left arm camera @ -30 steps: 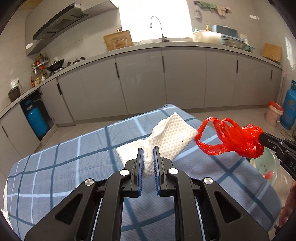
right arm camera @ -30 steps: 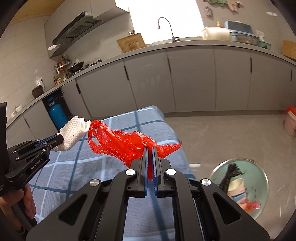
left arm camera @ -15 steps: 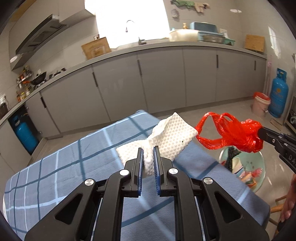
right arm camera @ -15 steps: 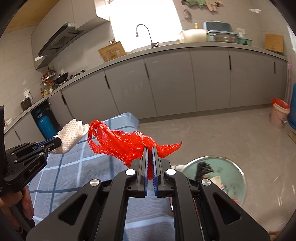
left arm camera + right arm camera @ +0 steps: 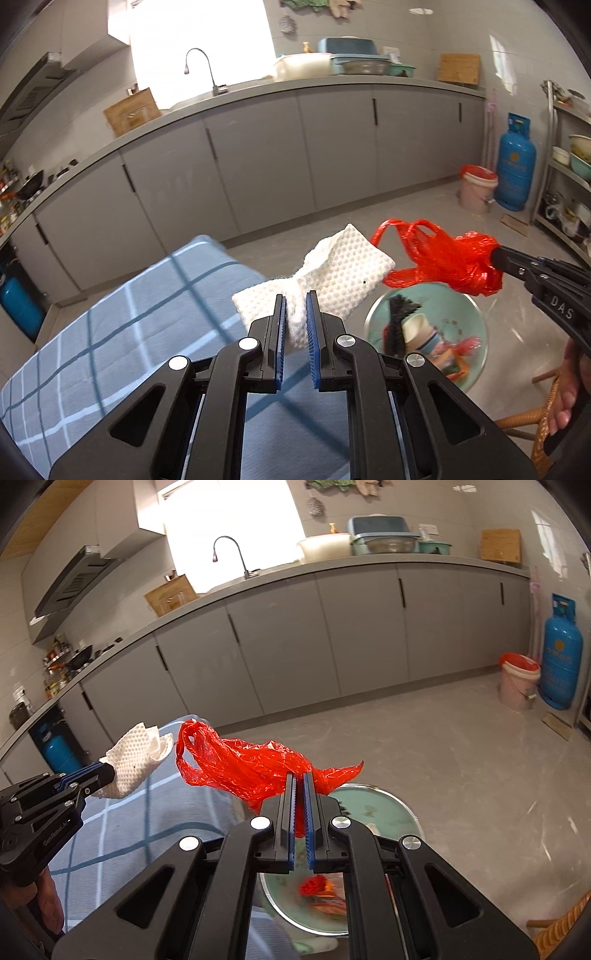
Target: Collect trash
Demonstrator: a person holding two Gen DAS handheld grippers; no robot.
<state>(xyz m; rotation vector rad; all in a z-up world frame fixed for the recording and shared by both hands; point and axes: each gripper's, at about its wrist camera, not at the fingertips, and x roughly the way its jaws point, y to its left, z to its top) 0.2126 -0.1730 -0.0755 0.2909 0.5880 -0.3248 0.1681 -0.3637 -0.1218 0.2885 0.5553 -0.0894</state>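
Left wrist view: the left gripper (image 5: pixel 294 308) fills the lower middle of the frame, its blue-lined jaws clamped on a crumpled white dimpled paper towel (image 5: pixel 332 273) that fans out above the fingertips toward the centre. At the right edge the right gripper (image 5: pixel 496 258) reaches in, closed on a bunched red plastic bag (image 5: pixel 443 256) whose handle loops hang toward the towel, just beside it. Lower right, below both pieces of trash, a pale green bin (image 5: pixel 469 314) sits on the floor, holding a black brush-like item, a paper cup and some red scraps. A blue checked tablecloth (image 5: pixel 110 332) covers the lower left. Part of a hand (image 5: pixel 565 402) shows at the lower right by a wicker chair (image 5: pixel 535 428). A blue gas cylinder (image 5: pixel 515 162) and a pink bucket (image 5: pixel 478 192) stand at the right, in front of grey cabinets (image 5: pixel 258 158).

Right wrist view: the right gripper (image 5: pixel 300 786) sits in the lower middle, jaws pinched tight on the red plastic bag (image 5: pixel 243 764), which spreads to the left and right above the fingertips. The pale green bin (image 5: pixel 388 812) lies directly beneath and behind the jaws, red scraps visible inside. At the left edge the left gripper (image 5: pixel 107 771) holds the white dimpled paper towel (image 5: pixel 138 753) out over the blue checked tablecloth (image 5: pixel 129 830), close to the bag's handles
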